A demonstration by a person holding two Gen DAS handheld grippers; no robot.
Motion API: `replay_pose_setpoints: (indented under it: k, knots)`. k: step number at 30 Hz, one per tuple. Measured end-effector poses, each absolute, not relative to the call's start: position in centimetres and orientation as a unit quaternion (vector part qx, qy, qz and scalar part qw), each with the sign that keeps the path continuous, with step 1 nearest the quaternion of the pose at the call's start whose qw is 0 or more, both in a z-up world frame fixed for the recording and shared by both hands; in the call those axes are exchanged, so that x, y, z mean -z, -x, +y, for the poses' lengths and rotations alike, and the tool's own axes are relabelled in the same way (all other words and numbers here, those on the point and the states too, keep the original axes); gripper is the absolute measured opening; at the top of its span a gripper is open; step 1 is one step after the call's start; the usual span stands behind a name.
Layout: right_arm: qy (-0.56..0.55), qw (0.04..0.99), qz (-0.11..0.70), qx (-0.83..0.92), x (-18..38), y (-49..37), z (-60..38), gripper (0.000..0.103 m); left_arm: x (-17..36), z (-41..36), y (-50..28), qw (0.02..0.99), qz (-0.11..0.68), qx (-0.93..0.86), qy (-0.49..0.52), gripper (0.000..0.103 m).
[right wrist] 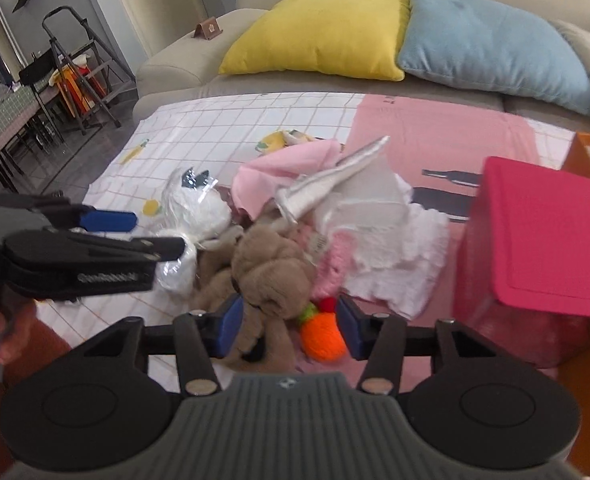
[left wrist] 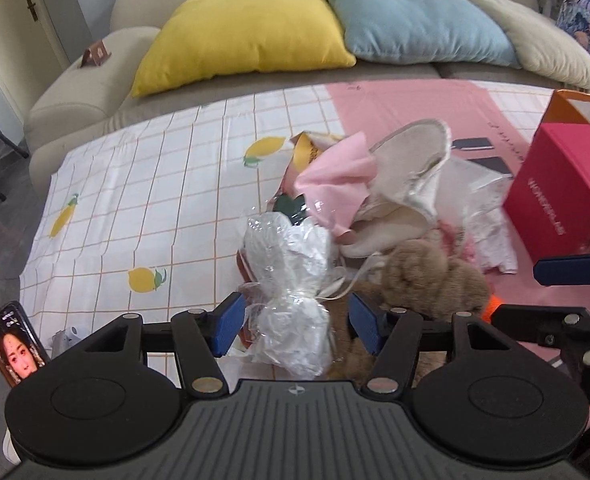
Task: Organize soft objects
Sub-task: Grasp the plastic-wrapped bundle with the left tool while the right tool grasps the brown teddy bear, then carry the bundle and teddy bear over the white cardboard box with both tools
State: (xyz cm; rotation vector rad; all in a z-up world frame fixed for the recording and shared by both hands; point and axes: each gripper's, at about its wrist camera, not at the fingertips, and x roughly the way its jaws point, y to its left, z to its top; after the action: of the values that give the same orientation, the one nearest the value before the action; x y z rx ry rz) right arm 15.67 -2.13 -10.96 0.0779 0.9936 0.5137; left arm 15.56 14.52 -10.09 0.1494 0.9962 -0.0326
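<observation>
Both hand-held grippers, left (left wrist: 291,326) and right (right wrist: 285,326), gape unclamped over the pile (right wrist: 295,240); bare cloth (left wrist: 143,184) lies leftward.

Soft indoor light, fisheye-bent edges, slight motion blur.

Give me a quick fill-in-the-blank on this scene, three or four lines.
1. On the sofa, the yellow cushion lies beside a ____ cushion.
2. The box to the right of the pile is ____.
3. Between the right gripper's fingers lie a brown plush toy and an ____ knitted toy.

Missing words: blue; pink; orange
</observation>
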Motion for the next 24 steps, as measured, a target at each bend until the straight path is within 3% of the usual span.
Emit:
replay_pose_setpoints:
  k: [8, 10, 12, 13, 15, 16, 24]
  knots:
    - [-0.022, 0.83, 0.506, -0.233, 14.3, -18.6, 0.8, 0.059, 12.7, 14.7, -17.1, 0.867, 0.492, 0.017, -0.08, 0.069]
    - [-0.029, 0.826, 0.512, -0.234, 14.8, -19.1, 1.0, 0.058, 13.0, 14.7, -17.3, 0.867, 0.492, 0.011, -0.083, 0.063]
    - [-0.039, 0.824, 0.512, -0.241, 15.0, -19.1, 1.0, 0.049, 13.2, 14.7, -17.5, 0.866, 0.493, 0.005, -0.083, 0.053]
    - [-0.037, 0.825, 0.509, -0.244, 14.9, -19.0, 1.0, 0.045, 13.3, 14.6, -17.4, 0.867, 0.491, 0.003, -0.083, 0.053]
    - [-0.028, 0.83, 0.497, -0.253, 14.5, -18.6, 1.0, 0.026, 13.0, 14.3, -17.0, 0.871, 0.484, -0.001, -0.089, 0.048]
    - [-0.026, 0.831, 0.492, -0.258, 14.2, -18.4, 0.9, 0.023, 12.8, 14.1, -16.8, 0.873, 0.479, 0.0, -0.092, 0.048]
    - [-0.043, 0.852, 0.444, -0.276, 10.3, -16.3, -1.9, 0.019, 9.3, 11.4, -15.0, 0.891, 0.441, 0.0, -0.107, 0.047]
